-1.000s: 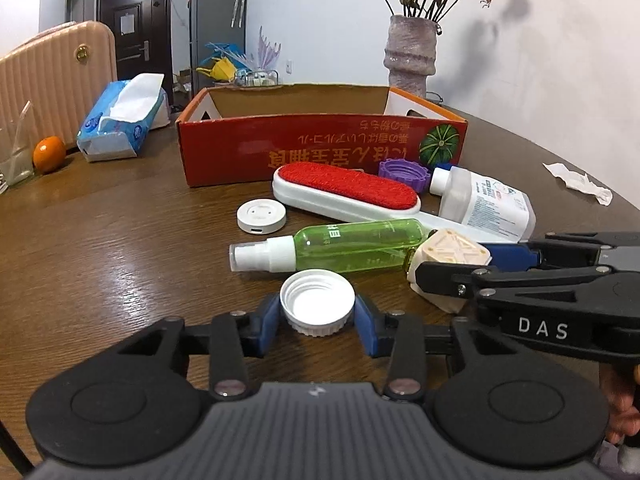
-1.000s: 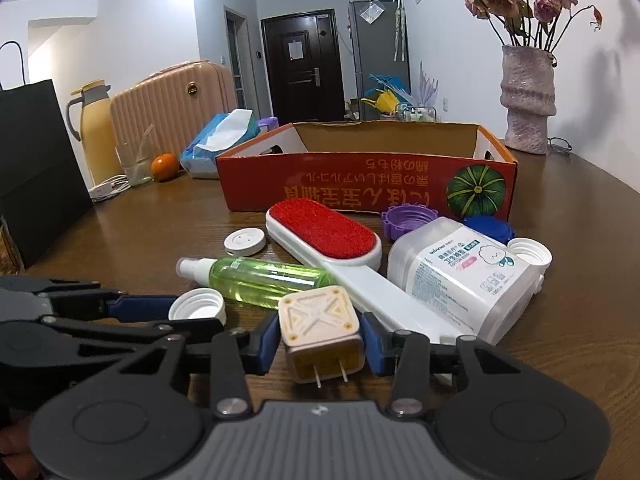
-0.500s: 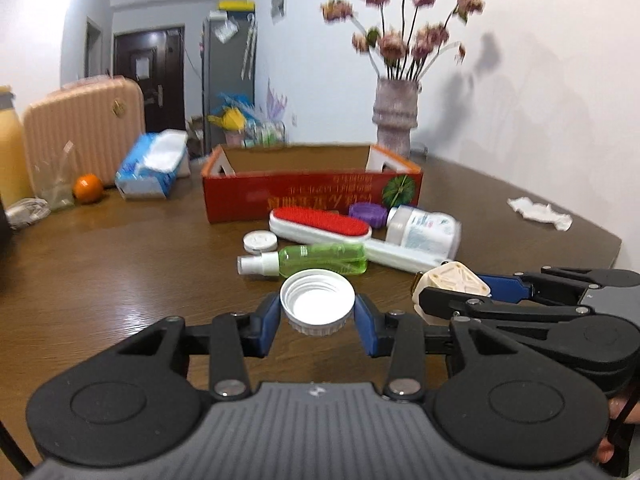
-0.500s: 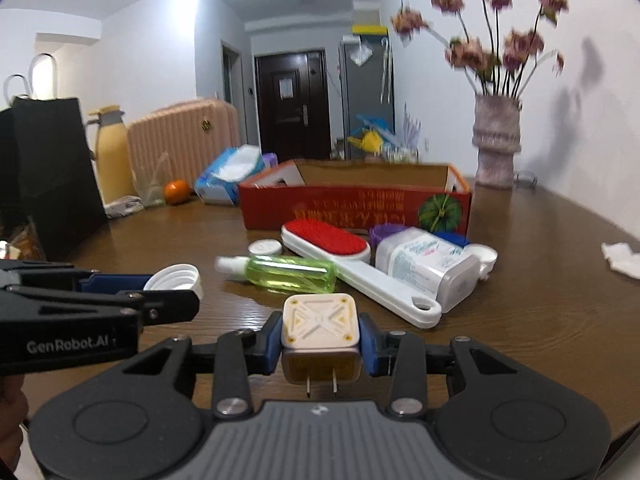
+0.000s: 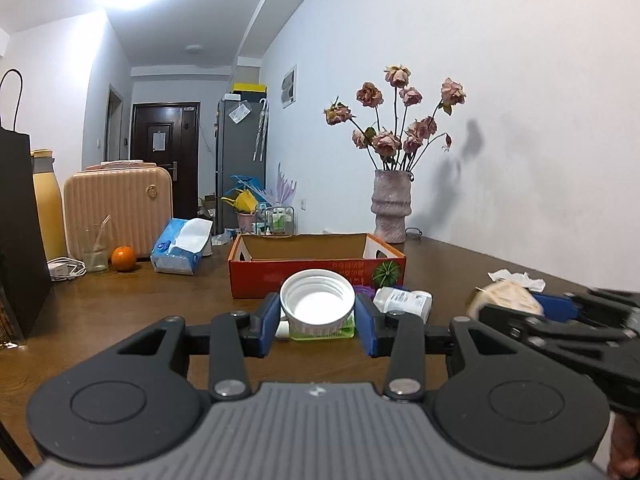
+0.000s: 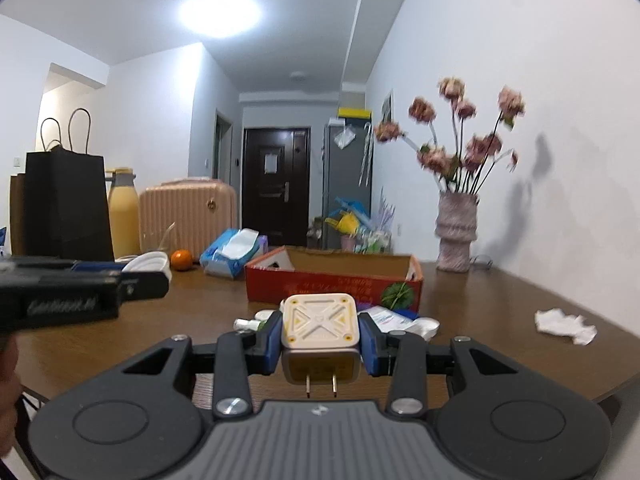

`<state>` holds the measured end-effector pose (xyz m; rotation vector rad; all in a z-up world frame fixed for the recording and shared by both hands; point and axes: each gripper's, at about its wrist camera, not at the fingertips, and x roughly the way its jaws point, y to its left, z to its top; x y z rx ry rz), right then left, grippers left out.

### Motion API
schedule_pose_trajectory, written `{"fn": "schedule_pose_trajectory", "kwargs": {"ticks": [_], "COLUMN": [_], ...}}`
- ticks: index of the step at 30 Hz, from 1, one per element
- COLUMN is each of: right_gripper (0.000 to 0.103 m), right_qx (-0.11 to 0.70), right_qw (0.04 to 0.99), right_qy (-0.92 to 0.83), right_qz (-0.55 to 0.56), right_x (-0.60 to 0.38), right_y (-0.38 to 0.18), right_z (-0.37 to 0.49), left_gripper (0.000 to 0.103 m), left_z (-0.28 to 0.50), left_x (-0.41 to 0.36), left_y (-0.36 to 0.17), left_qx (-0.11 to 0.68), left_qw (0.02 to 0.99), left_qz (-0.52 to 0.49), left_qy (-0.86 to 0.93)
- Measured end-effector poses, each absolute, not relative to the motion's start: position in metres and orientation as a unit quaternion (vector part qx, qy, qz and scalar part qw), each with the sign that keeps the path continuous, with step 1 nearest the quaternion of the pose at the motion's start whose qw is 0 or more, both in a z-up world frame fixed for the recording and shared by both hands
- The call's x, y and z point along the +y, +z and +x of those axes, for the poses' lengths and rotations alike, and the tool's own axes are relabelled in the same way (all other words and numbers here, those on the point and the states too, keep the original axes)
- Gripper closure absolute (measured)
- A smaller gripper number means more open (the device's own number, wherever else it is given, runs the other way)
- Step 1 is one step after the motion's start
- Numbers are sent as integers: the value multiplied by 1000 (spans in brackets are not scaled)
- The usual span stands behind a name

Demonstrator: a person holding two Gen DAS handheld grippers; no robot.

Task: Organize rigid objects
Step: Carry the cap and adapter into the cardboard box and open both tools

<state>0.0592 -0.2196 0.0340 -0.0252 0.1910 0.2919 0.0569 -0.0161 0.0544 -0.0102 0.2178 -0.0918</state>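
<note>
My left gripper [image 5: 318,322] is shut on a white screw cap [image 5: 317,305], open side facing the camera, held above the table. My right gripper [image 6: 319,338] is shut on a cream plug adapter [image 6: 319,330], prongs pointing back at the camera. Each gripper shows in the other's view: the right one [image 5: 560,320] with the adapter [image 5: 506,298], the left one [image 6: 80,280] with the cap [image 6: 148,264]. The red cardboard box [image 5: 316,276] stands open ahead; it also shows in the right wrist view [image 6: 332,286]. A green spray bottle [image 5: 324,330] and a white bottle [image 5: 402,299] lie partly hidden behind the left fingers.
A pink vase of dried roses [image 5: 390,208] stands behind the box at right. A tissue pack [image 5: 180,246], an orange [image 5: 122,258], a glass, a yellow flask, a pink case [image 5: 118,208] and a black paper bag [image 5: 18,232] stand left. Crumpled paper [image 6: 564,325] lies right.
Both grippers have risen and tilted up with the cap and the adapter still held. The items on the table now sit low and mostly hidden behind the fingers.
</note>
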Motion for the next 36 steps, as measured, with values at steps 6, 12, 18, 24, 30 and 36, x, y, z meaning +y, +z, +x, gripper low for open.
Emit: {"fn": "schedule_pose_trajectory", "kwargs": {"ticks": [6, 12, 18, 24, 30, 36], "right_gripper": [65, 65, 65, 65, 65, 65], "right_qx": [128, 138, 155, 142, 145, 200], "right_qw": [980, 977, 976, 977, 976, 965], "right_qy": [154, 162, 154, 156, 159, 169], "right_qz": [0, 1, 18, 32, 22, 25], "right_x": [-218, -209, -217, -230, -232, -227], "right_y": [20, 10, 10, 38, 62, 69], "right_z": [71, 81, 130, 210, 322, 449], "left_gripper": [62, 62, 62, 62, 62, 62], "left_z": [62, 74, 116, 194, 301, 407], "left_x": [-18, -14, -4, 16, 35, 48], "left_y": [46, 40, 47, 69, 83, 78], "left_qx": [122, 130, 137, 146, 166, 197], "left_qw": [991, 991, 990, 988, 986, 980], "left_qz": [-12, -11, -8, -4, 0, -15], "left_qy": [-46, -38, -37, -49, -36, -31]}}
